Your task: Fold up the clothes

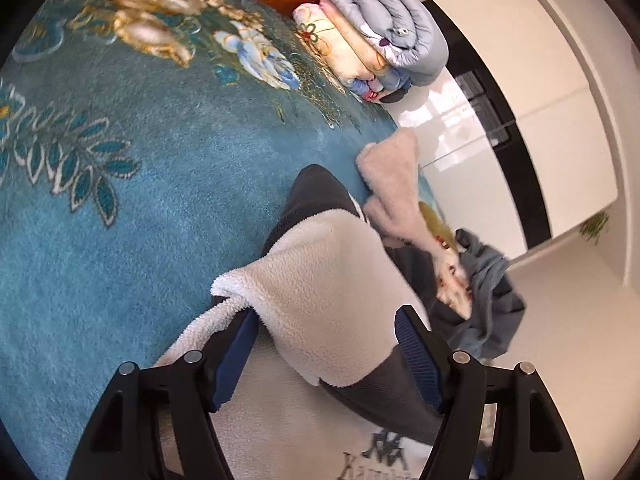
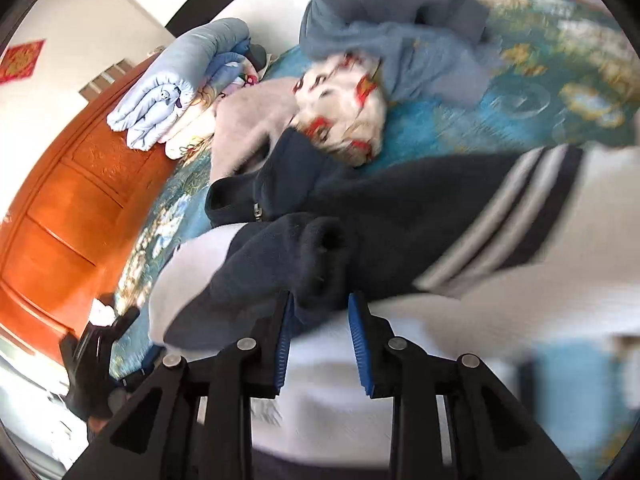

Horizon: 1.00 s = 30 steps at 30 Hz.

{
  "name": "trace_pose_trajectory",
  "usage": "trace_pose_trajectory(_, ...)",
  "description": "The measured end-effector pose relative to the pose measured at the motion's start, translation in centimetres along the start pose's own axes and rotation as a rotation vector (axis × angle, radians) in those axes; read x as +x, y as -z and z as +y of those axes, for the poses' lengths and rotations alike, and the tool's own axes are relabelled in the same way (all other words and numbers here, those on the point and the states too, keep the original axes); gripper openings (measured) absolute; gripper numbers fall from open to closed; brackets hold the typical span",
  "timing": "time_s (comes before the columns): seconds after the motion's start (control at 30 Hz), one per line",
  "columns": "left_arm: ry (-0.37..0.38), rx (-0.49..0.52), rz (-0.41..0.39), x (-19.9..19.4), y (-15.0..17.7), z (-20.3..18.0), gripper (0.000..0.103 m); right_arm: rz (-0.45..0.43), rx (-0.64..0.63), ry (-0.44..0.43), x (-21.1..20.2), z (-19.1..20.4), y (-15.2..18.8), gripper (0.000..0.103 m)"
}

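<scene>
A white fleece jacket with dark navy sleeves and collar [image 1: 324, 264] lies on the teal bed cover [image 1: 120, 200]. My left gripper [image 1: 326, 324] is open, its blue pads wide apart on either side of a white fleece fold. In the right wrist view the same jacket [image 2: 360, 216] shows its navy sleeve with white stripes. My right gripper [image 2: 320, 312] has its pads close together on the navy and white fleece [image 2: 304, 276], which fills the gap. The left gripper [image 2: 96, 360] shows at the lower left of that view.
A heap of unfolded clothes lies beyond the jacket: a pink fleece [image 1: 392, 168], a white printed garment [image 2: 344, 108] and a grey-blue one [image 2: 384, 32]. Folded quilts [image 1: 384, 28] are stacked at the orange wooden headboard [image 2: 60, 208]. The bed edge and white floor [image 1: 560, 340] lie to the right.
</scene>
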<state>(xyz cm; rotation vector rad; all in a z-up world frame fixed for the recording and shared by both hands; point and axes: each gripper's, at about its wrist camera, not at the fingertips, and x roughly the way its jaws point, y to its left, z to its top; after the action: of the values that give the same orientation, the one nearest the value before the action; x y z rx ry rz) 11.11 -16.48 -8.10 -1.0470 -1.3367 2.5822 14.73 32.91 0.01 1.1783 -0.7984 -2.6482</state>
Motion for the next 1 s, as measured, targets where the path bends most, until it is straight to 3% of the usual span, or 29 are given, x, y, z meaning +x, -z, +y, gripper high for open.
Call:
trace_pose_trajectory(0.2,-0.014,0.017,-0.002,-0.1,0.3,0.1,0.075,-0.178,0.028,0.094,-10.1,-4.9,-2.0,0.044)
trace_pose_trajectory(0.33,-0.035,0.048,-0.003,-0.1,0.6,-0.2,0.075,-0.335,0.362,0.127,-16.4,-14.9,-4.0,0.044)
trace_pose_trajectory(0.43,-0.04,0.06,-0.005,0.0,0.7,-0.3,0.075,-0.342,0.485,0.175,-17.1,-19.9,-5.0,0.047)
trace_pose_trajectory(0.6,-0.049,0.081,-0.006,0.0,0.8,-0.5,0.075,-0.348,0.561,0.007,-14.4,-22.6,-7.0,0.047)
trace_pose_trajectory(0.63,-0.049,0.083,-0.006,0.0,0.8,-0.5,0.075,-0.349,0.57,0.017,-14.1,-22.3,-7.2,0.045)
trace_pose_trajectory(0.7,-0.043,0.078,-0.004,0.0,0.7,-0.3,0.075,-0.352,0.586,0.036,-13.6,-21.7,-7.5,0.012)
trace_pose_trajectory(0.73,-0.041,0.075,-0.003,0.0,0.7,-0.3,0.075,-0.355,0.592,0.044,-13.4,-21.5,-7.7,0.009)
trace_pose_trajectory(0.87,-0.041,0.075,0.0,0.0,0.7,-0.4,0.075,-0.435,0.43,0.002,-16.2,-16.0,-9.8,0.008)
trace_pose_trajectory(1.0,-0.014,0.036,0.028,-0.5,0.5,-0.4,0.075,-0.5,0.187,-0.033,-17.8,-5.2,-12.1,0.009)
